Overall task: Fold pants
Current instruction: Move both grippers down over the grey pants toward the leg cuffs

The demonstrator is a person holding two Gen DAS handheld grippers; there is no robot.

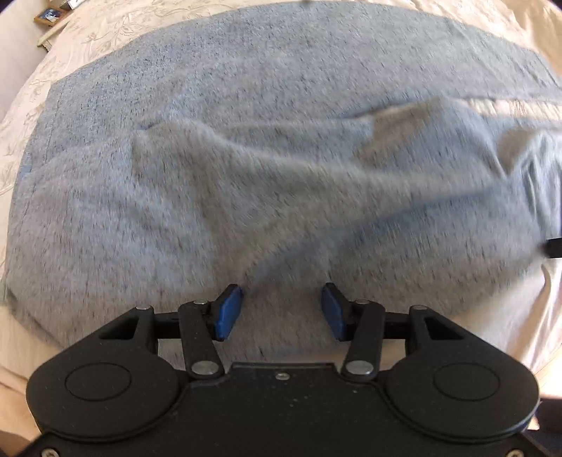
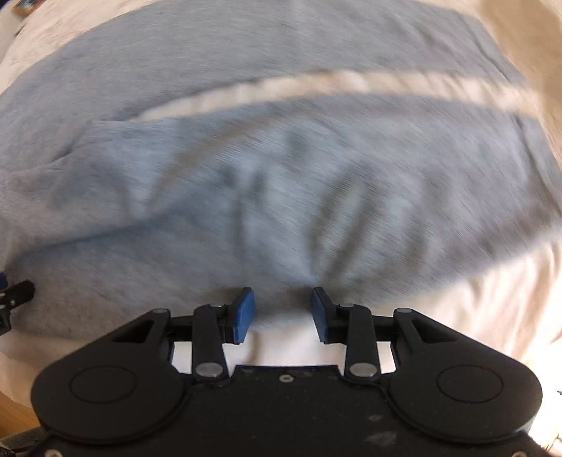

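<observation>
Grey-blue pants (image 1: 246,158) lie spread flat on a cream bedsheet (image 1: 87,31), with a long fold ridge across the middle. My left gripper (image 1: 282,313) hangs open just above the near edge of the pants, and nothing is pinched between its blue pads (image 1: 226,313). In the right wrist view the pants (image 2: 281,175) show two legs with a thin strip of sheet between them. My right gripper (image 2: 282,314) stands open over the wrinkled near hem, its pads (image 2: 242,314) apart and off the cloth. Both views are blurred.
The embroidered bedsheet surrounds the pants and shows bright at the near right (image 2: 474,309). A small framed picture (image 1: 49,15) sits beyond the bed's far left corner. A black gripper part (image 2: 15,295) pokes in at the left edge of the right wrist view.
</observation>
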